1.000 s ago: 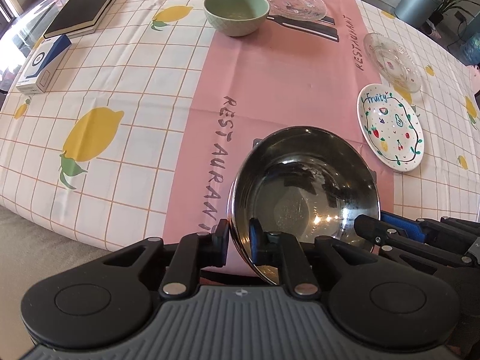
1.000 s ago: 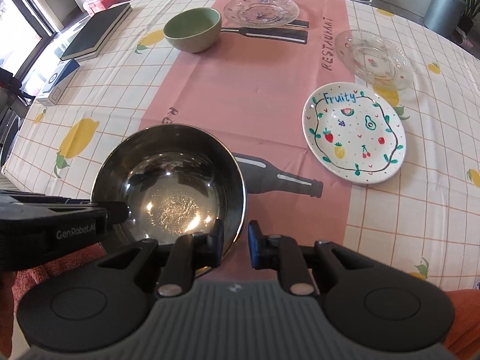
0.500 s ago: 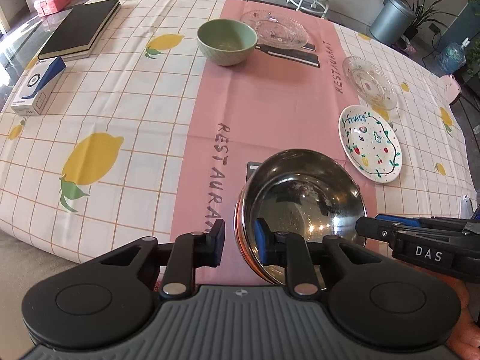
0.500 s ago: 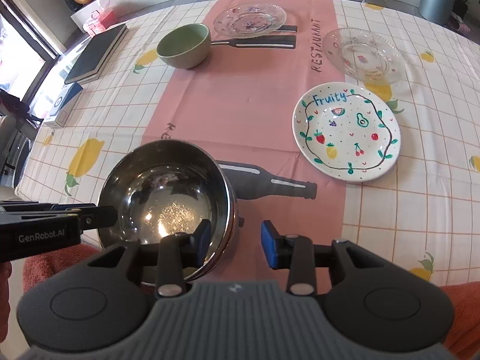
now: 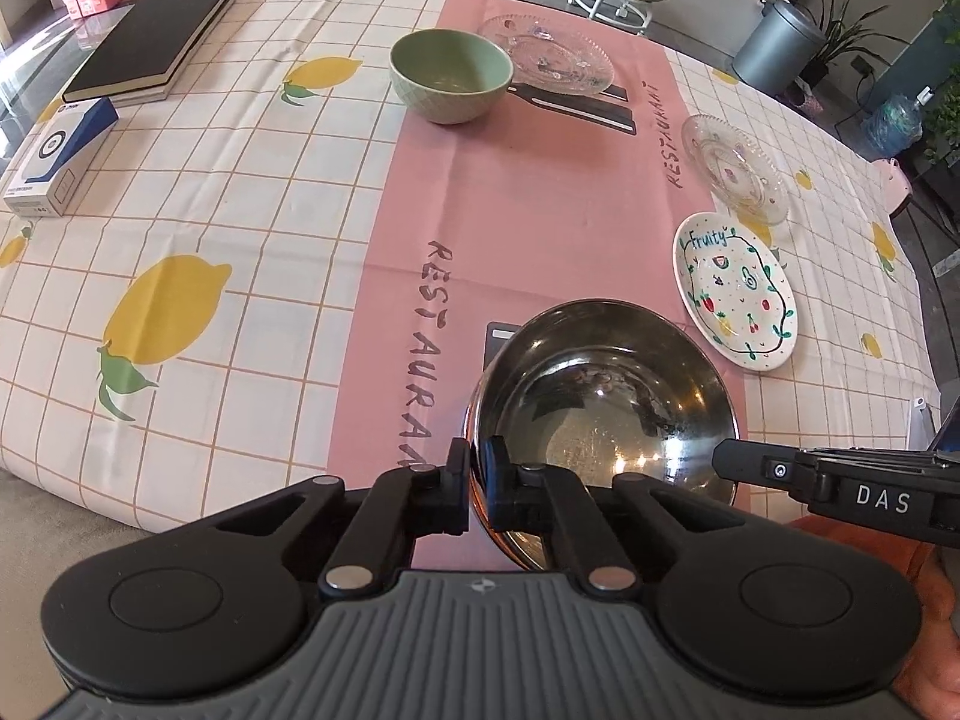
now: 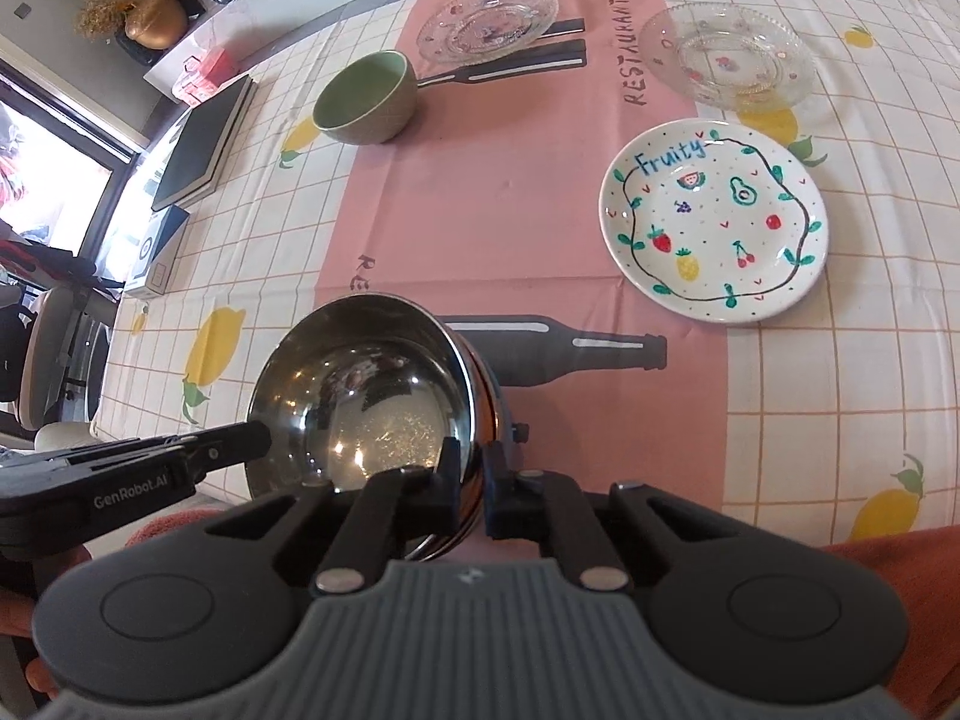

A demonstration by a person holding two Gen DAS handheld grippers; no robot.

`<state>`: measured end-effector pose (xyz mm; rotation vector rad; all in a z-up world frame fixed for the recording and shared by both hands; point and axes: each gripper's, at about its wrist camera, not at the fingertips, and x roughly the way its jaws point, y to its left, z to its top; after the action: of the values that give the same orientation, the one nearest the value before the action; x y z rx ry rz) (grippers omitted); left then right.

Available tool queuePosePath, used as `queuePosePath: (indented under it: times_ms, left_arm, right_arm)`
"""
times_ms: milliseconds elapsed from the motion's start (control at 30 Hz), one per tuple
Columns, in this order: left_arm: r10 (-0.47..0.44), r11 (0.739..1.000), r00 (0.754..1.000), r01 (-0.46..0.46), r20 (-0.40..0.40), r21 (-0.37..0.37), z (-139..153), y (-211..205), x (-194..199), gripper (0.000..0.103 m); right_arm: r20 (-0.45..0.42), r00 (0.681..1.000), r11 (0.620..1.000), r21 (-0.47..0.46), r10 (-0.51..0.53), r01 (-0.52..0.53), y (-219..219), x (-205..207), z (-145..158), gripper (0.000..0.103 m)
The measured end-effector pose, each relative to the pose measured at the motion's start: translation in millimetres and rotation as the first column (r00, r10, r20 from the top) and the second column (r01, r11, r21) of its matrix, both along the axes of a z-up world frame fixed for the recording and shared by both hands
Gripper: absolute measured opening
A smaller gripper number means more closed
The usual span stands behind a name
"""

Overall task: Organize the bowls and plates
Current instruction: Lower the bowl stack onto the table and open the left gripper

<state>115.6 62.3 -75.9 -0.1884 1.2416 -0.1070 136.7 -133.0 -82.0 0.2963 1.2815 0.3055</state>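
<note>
Steel bowl (image 5: 606,414) sits tilted at the near edge of the table (image 5: 240,180), over the pink strip, gripped from 2 sides. Left gripper (image 5: 477,480) is nearly shut, pinching the bowl's left rim; right gripper (image 6: 474,474) is likewise clamped on its right rim. Green bowl (image 5: 450,75) and 1 glass plate (image 5: 555,57) sit toward the far edge; a second glass plate (image 6: 729,57) and fruit plate (image 6: 714,222) sit toward the right edge.

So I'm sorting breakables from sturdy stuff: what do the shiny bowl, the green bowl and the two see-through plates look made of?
The shiny round bowl looks like polished stainless steel: mirror reflections inside. The pale green bowl seems glazed ceramic: opaque, with a soft sheen. The two clear plates with beaded rims look like pressed glass, though clear plastic can't be ruled out: the tablecloth shows through.
</note>
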Motion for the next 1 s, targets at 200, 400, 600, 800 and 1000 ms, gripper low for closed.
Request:
queuePosePath:
  times_ms: [200, 400, 600, 800, 1000]
  left_arm:
    - [0.008, 1.000, 1.000, -0.008, 0.022, 0.000, 14, 4, 4, 0.017]
    - [-0.003, 1.000, 0.994, 0.003, 0.110, -0.004, 42, 5, 17, 0.020]
    - [-0.045, 0.998, 0.970, 0.053, 0.238, -0.030, 64, -18, 33, 0.020]
    - [-0.048, 0.999, 0.951, 0.047, 0.304, 0.010, 68, -37, 57, 0.020]
    - [-0.061, 0.998, 0.953, 0.048, 0.296, 0.051, 54, -30, 86, 0.020]
  right_arm:
    - [0.027, 0.999, 1.000, -0.009, 0.029, -0.029, 0, -1, 9, 0.011]
    - [0.129, 0.992, 1.000, -0.010, 0.011, -0.010, -9, 1, 36, 0.029]
    - [0.281, 0.957, 0.995, -0.048, -0.074, 0.091, -32, 12, 42, 0.030]
    - [0.356, 0.926, 0.989, -0.029, -0.126, 0.145, -53, 27, 33, 0.031]
    - [0.303, 0.946, 0.993, 0.023, -0.117, 0.115, -50, 58, 22, 0.031]
